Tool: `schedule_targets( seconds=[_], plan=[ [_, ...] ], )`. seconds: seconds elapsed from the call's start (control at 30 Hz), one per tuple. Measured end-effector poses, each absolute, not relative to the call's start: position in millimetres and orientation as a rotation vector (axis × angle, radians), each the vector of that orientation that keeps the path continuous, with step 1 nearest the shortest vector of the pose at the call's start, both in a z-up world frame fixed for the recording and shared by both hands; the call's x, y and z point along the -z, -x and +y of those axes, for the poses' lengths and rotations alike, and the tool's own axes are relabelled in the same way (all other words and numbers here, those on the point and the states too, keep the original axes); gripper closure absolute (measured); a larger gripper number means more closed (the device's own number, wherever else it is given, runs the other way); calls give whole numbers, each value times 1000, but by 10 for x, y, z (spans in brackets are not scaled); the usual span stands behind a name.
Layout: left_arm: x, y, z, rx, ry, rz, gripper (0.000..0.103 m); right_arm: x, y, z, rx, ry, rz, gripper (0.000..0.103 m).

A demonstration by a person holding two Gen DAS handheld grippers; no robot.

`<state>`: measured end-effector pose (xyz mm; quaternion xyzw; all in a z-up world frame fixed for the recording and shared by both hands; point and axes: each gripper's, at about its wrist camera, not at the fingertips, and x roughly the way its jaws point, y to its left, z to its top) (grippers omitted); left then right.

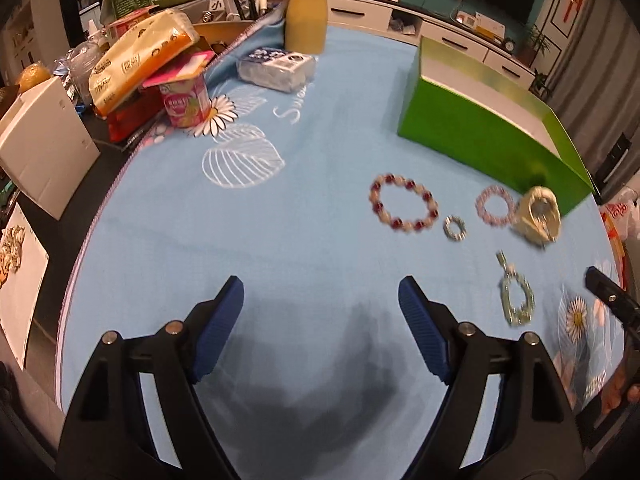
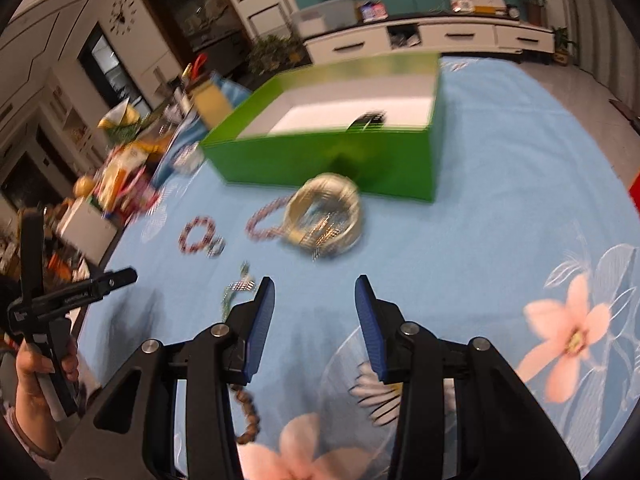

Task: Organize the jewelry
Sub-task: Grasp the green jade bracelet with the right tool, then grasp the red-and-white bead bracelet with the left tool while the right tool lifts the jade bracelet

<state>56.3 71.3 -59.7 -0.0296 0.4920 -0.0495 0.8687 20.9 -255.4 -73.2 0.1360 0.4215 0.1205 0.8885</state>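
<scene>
On the blue floral cloth [image 1: 312, 208] several pieces of jewelry lie in front of an open green box [image 1: 472, 128]: a red-and-white bead bracelet [image 1: 396, 223], a small silver ring [image 1: 448, 226], a pink bracelet [image 1: 482, 202], a gold coiled bangle [image 1: 538, 214] and a silver pendant [image 1: 505, 292]. My left gripper [image 1: 320, 284] stands wide open over bare cloth, to the left of them. My right gripper [image 2: 314, 284] is part open and holds nothing. Just beyond it lies the bangle [image 2: 324, 220], and the pendant [image 2: 238, 288] is by its left finger. A brown bead bracelet [image 2: 248, 420] shows under that finger.
The box [image 2: 340, 160] has a white inside with a dark object [image 2: 368, 118] in it. Snack packs [image 1: 140, 56], a pink cup [image 1: 186, 102], a yellow jar [image 1: 306, 16] and a tissue pack [image 1: 276, 68] crowd the table's far left. A hand [image 2: 32, 364] holds the left gripper.
</scene>
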Motion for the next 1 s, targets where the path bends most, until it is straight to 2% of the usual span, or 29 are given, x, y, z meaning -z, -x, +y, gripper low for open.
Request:
schedule_targets(
  seconds=[0.3,0.57,0.87,1.0],
  plan=[
    [677,-446,616,145,61,1048,20,963,-248,-2183,-321,-297,964,61],
    [749,-444,711,133,81,1065,20,998,-378,-1947,-267,-224,960,61],
    [797,-486,701,138,87,1072,20,1024,-412,-1821,-179,-31,918,96],
    [825,-513,652,147,85,1079,20,1027,-397,-1842,-191,-21,908,98]
  ],
)
